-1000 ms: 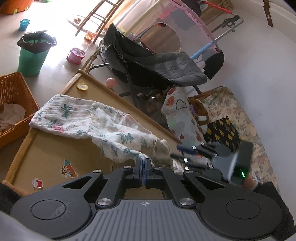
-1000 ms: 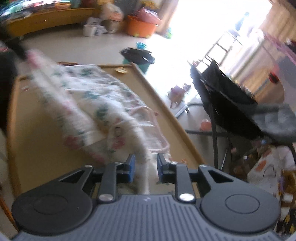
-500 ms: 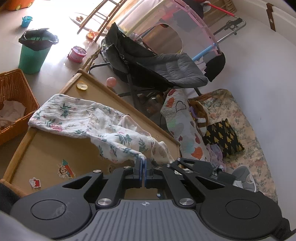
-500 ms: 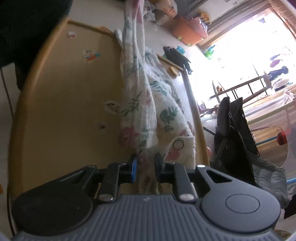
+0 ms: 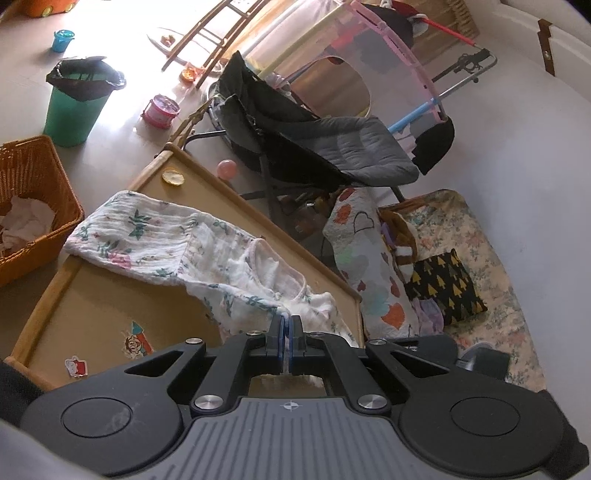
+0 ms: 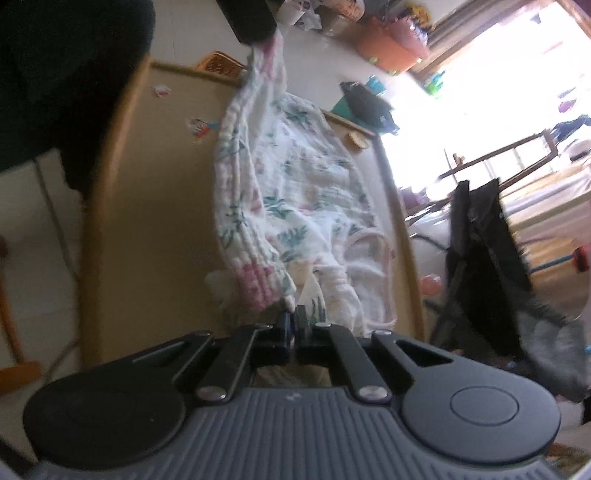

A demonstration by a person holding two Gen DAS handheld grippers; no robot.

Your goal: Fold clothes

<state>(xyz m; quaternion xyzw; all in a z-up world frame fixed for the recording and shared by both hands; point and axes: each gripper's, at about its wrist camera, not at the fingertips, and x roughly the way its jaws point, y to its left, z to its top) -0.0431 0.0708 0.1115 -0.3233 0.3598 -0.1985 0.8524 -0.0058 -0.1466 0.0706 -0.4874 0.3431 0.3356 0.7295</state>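
Note:
A white floral muslin garment [image 5: 177, 243] lies stretched across the wooden table [image 5: 110, 314]. My left gripper [image 5: 286, 325] is shut on one edge of the garment at the table's near right side. In the right wrist view the same garment [image 6: 291, 199] hangs in a long fold over the table [image 6: 155, 206]. My right gripper [image 6: 293, 319] is shut on a corner of the garment near its pink-flowered hem. The left gripper [image 6: 258, 22] shows at the top of that view, holding the far end of the fold.
An orange wicker basket [image 5: 26, 206] with cloth stands left of the table. A green bin [image 5: 75, 103], a dark folding chair [image 5: 325, 147] and a floral mat with cushions [image 5: 443, 258] lie beyond. A yellow disc [image 5: 173, 177] sits on the table's far corner.
My right gripper has closed from open onto the garment's corner and turned its view. The left gripper has stayed shut on the cloth and barely moved.

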